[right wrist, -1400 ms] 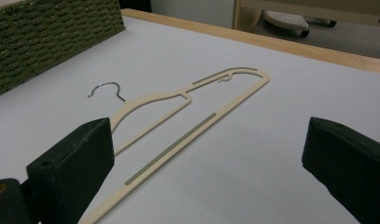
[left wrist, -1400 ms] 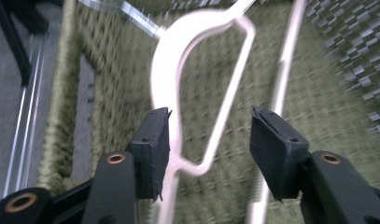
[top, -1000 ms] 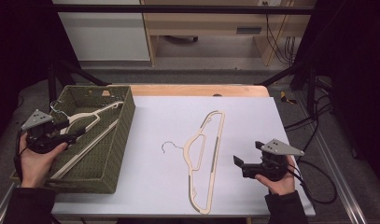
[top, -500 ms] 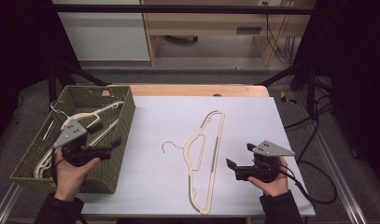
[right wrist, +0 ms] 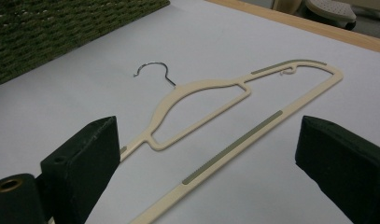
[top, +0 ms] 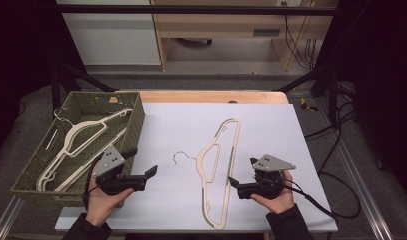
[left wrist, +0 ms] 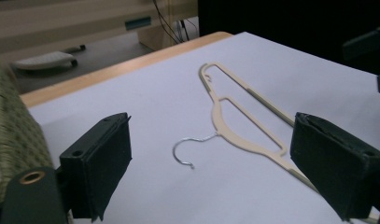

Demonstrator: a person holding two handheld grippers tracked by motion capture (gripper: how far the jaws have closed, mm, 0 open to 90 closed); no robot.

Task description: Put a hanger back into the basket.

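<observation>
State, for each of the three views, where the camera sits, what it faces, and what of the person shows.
High view: above the table, looking down; both hands, left tool, right tool.
Left gripper view: on the left tool, facing the hanger.
Right gripper view: on the right tool, facing it too.
All share the hanger.

The hanger [top: 216, 170] looks like smooth matt cream plastic with a shiny metal hook [left wrist: 187, 149], lying on a matt white sheet [top: 271, 125] beside a rough woven green basket [top: 133, 125].
</observation>
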